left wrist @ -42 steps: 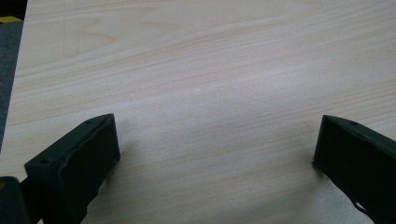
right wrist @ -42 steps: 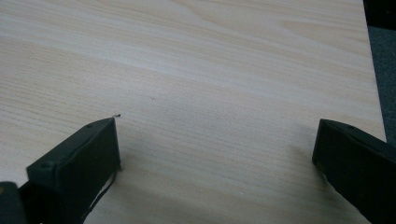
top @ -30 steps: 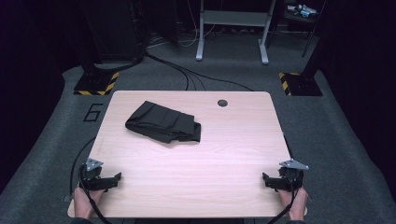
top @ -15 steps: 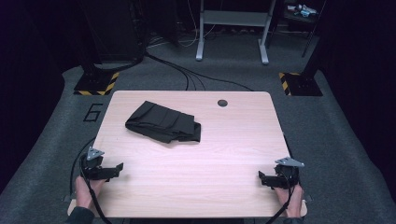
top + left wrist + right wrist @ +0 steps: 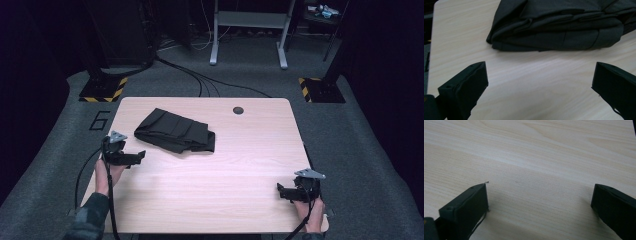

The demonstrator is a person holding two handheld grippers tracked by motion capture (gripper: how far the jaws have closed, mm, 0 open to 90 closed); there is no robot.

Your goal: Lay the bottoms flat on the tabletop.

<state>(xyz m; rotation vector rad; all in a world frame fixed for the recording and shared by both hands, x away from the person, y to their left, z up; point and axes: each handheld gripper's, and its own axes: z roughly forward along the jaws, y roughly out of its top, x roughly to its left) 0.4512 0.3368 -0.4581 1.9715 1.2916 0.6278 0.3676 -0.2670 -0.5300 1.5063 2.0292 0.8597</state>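
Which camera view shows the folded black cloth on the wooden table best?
The left gripper view shows the folded black cloth best: it is near, so its layered folds and seams are clear. The high view shows the whole cloth small, on the table's left half. The right gripper view looks at bare wood.

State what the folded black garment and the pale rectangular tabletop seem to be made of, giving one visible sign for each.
The folded black garment looks like thin woven cloth with a matt finish: it lies in soft stacked folds with stitched seams. The pale rectangular tabletop looks like wood or, perhaps more likely, a wood-grain laminate: long streaky grain lines under a smooth, faintly shiny surface.
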